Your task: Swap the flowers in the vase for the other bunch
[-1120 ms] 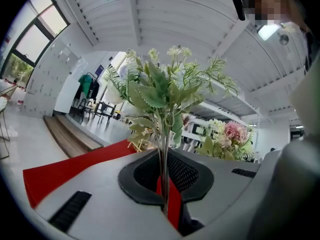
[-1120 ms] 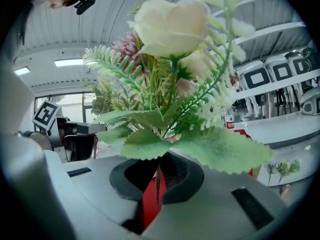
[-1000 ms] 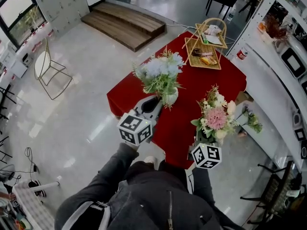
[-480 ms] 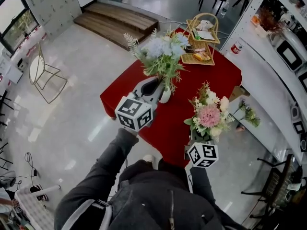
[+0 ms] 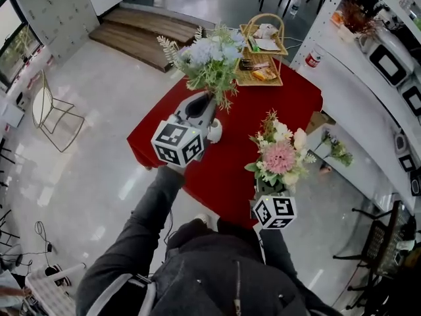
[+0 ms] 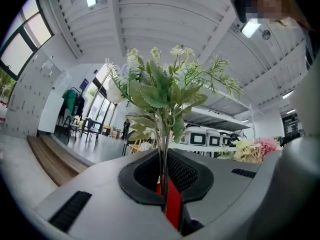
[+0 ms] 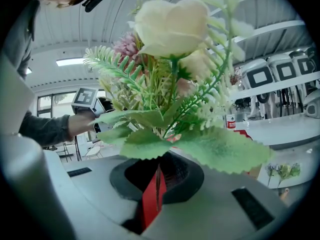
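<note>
My left gripper [image 5: 199, 105] is shut on the stems of the blue-and-white bunch [image 5: 210, 56] and holds it upright above the red table [image 5: 276, 110]. In the left gripper view the thin stems [image 6: 163, 171] stand clamped between the jaws. The small white vase [image 5: 214, 131] stands on the table just right of that gripper, below the bunch. My right gripper [image 5: 268, 189] holds the pink-and-cream bunch [image 5: 280, 158] upright at the table's near right corner. In the right gripper view the jaws are shut under that bunch's leaves [image 7: 150, 134].
A wicker basket rack [image 5: 262, 58] with small items stands at the table's far end. A red can [image 5: 313, 59] sits on the white counter to the right. A small sprig [image 5: 337, 151] lies right of the table. A wire chair [image 5: 49, 107] and wooden steps [image 5: 141, 35] are at the left.
My left gripper has lifted the blue-and-white bunch up and away from the vase, whose mouth now shows. The right gripper and its bunch have held still.
</note>
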### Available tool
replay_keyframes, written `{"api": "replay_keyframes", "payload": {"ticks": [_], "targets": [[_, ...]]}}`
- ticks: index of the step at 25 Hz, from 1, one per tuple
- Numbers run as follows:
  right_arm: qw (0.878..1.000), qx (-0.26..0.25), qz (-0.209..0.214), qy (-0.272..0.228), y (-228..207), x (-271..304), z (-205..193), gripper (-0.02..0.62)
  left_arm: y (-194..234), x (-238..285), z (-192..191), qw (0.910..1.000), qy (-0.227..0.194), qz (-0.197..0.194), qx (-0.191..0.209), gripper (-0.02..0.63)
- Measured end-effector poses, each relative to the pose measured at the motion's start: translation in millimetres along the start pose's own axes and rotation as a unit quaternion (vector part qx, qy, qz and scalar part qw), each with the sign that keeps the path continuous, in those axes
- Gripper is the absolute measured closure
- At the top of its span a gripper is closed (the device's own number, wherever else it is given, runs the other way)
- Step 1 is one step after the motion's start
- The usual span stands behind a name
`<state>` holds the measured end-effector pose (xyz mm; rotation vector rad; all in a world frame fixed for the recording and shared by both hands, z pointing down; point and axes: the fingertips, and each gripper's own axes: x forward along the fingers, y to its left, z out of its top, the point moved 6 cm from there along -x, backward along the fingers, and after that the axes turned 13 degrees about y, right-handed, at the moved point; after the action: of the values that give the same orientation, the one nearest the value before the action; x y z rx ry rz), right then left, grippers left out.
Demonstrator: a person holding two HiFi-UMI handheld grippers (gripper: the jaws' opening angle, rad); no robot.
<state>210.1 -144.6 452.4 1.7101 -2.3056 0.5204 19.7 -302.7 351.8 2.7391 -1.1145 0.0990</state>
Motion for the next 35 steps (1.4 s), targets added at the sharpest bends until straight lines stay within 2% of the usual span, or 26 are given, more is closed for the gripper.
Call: {"api": "replay_keyframes", "payload": {"ticks": [11,21,35], "targets": [[1.0,0.004,-0.009,-0.002,-21.1,1.7,8.2,0.574,6.5,28.2,-2.2,1.0,-0.005,-0.004,0.008,0.581],[1.0,0.005,0.001,0.016,-31.6,9.4,7.9,0.574,10.2,38.0,-37.6,1.0,0.006,-0.005,0.005,0.581],[1.0,0.011,0.006,0.025,-21.4,16.8,2.0,0.574,7.9,31.5,-75.9,0.9992,0.039,-0.002,-0.002,0.581]]}}
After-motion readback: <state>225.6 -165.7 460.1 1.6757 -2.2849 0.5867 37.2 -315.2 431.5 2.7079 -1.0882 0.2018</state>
